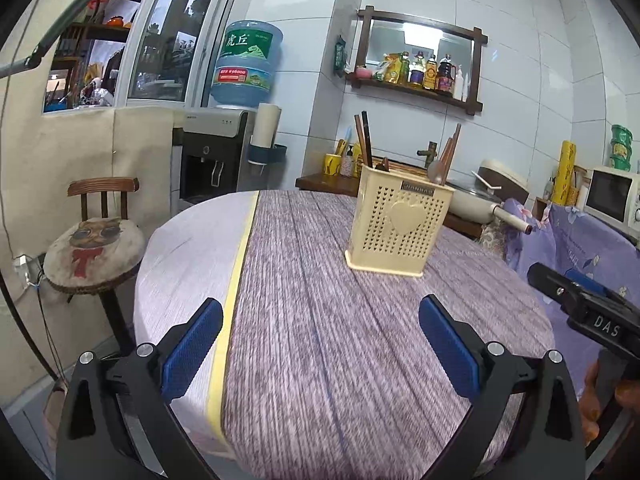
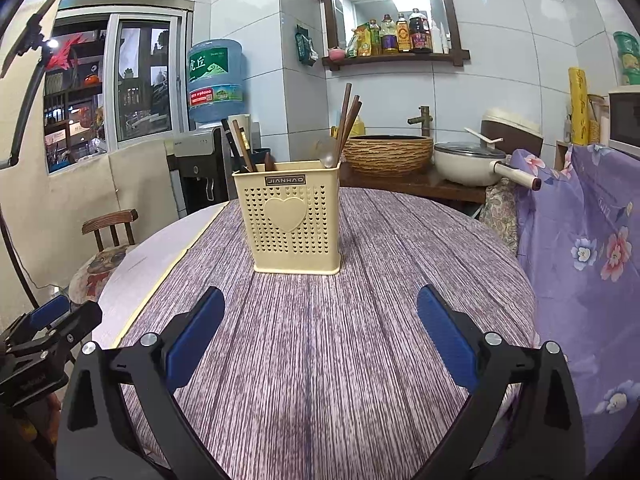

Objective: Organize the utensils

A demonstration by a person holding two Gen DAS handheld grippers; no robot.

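A cream perforated utensil holder point(image 1: 396, 222) with a heart on its front stands upright on the round table point(image 1: 304, 320). It also shows in the right wrist view point(image 2: 290, 220). Brown chopsticks point(image 2: 347, 120) and a spoon point(image 2: 328, 156) stick up from its right compartment, dark utensils point(image 2: 240, 144) from its left. My left gripper point(image 1: 320, 340) is open and empty, short of the holder and to its left. My right gripper point(image 2: 320, 336) is open and empty, facing the holder. The right gripper's body shows at the left view's right edge point(image 1: 588, 312).
A stool with a printed cushion point(image 1: 94, 252) stands left of the table. A purple floral cloth point(image 2: 588, 264) hangs at the right. Behind the table are a woven basin point(image 2: 388, 154), a lidded pan point(image 2: 472, 162) and a water dispenser point(image 1: 218, 156).
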